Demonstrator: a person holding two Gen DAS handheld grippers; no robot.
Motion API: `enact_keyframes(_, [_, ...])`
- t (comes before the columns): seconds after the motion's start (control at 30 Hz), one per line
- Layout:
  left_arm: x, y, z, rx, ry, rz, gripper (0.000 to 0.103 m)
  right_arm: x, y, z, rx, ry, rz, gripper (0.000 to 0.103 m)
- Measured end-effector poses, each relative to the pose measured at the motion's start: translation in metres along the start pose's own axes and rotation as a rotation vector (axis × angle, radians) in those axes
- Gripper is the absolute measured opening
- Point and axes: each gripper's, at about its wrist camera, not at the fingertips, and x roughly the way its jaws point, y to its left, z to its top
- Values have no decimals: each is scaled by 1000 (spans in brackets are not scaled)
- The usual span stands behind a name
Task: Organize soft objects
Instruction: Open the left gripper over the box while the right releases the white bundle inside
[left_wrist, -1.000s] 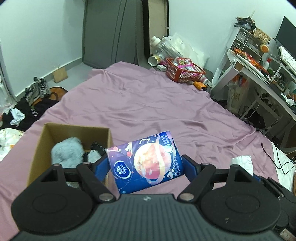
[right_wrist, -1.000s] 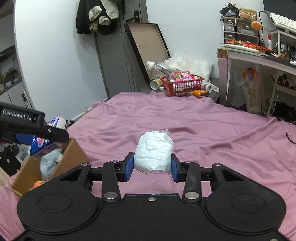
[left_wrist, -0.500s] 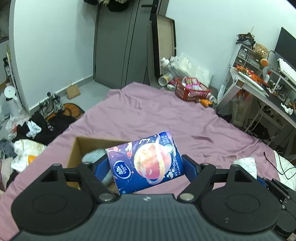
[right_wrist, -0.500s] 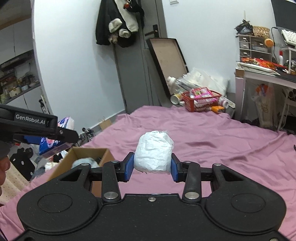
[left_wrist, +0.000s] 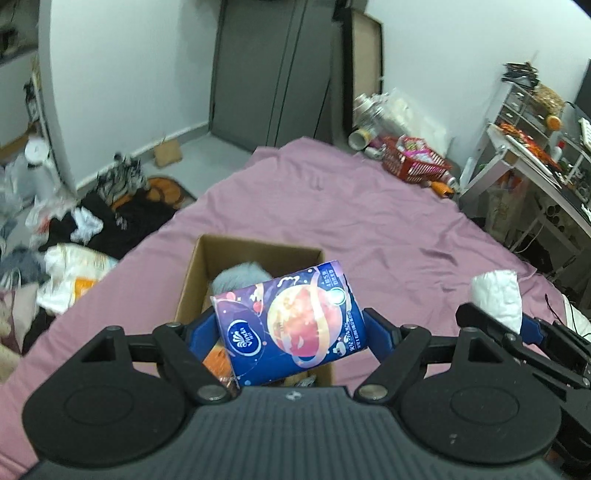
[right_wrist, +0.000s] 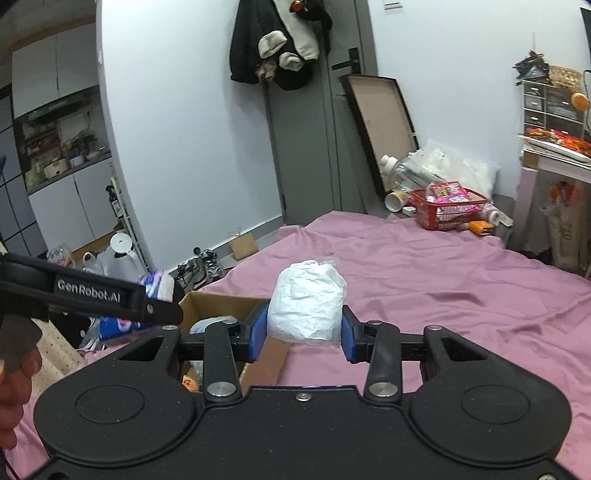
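Left hand-held gripper (left_wrist: 290, 328) grips tissue pack (left_wrist: 290, 325), hiding box (left_wrist: 258, 254) contents.

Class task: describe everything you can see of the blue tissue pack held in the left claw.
The tissue pack is a soft, glossy plastic-wrapped packet, deep blue-purple, printed with a pink ringed planet and a round white logo. It sits tilted, pinched at its ends between the left claw's blue pads, hanging over the open cardboard box.
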Motion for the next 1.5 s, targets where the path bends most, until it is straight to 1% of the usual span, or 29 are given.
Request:
enact_keyframes(0.13, [4, 14, -4, -18, 13, 11, 80, 9, 14, -1, -9, 4, 19, 40])
enact_keyframes(0.2, [8, 20, -5, -32, 34, 12, 80, 15, 21, -2, -10, 10, 31, 40])
enact_keyframes(0.33, [19, 37, -8, -122, 93, -9, 81, 26, 33, -4, -25, 27, 54, 40])
enact_keyframes(0.4, [23, 45, -9, -151, 114, -8, 82, 32, 39, -5, -35, 42, 64, 40])
enact_keyframes(0.53, [25, 57, -8, -184, 114, 19, 82, 43, 50, -9, -42, 65, 78, 40])
enact_keyframes(0.67, [27, 71, -6, -232, 115, 11, 83, 54, 57, -12, -44, 87, 92, 40])
enact_keyframes(0.9, [32, 82, -2, -243, 109, 26, 83, 67, 67, -19, -37, 123, 118, 41])
enact_keyframes(0.93, [33, 84, -2, -248, 108, 27, 83, 68, 69, -20, -41, 125, 124, 43])
enact_keyframes(0.97, [34, 86, -1, -251, 108, 29, 83, 69, 71, -21, -47, 129, 127, 54])
enact_keyframes(1.0, [36, 86, -1, -252, 110, 31, 83, 70, 72, -22, -52, 135, 124, 60])
enact_keyframes(1.03, [37, 87, 0, -254, 112, 34, 83, 70, 72, -23, -54, 134, 118, 70])
enact_keyframes(1.07, [38, 88, 0, -256, 113, 36, 83, 69, 72, -24, -57, 131, 110, 72])
enact_keyframes(1.13, [40, 89, 1, -259, 114, 37, 83, 67, 70, -24, -66, 132, 95, 73])
enact_keyframes(1.23, [42, 87, 2, -251, 123, 40, 83, 65, 62, -26, -60, 140, 53, 82])
enact_keyframes(1.4, [41, 75, -1, -213, 140, 37, 83, 58, 41, -31, -35, 168, -2, 83])
enact_keyframes(1.5, [37, 67, -4, -186, 149, 35, 84, 54, 29, -32, -15, 183, -8, 83])
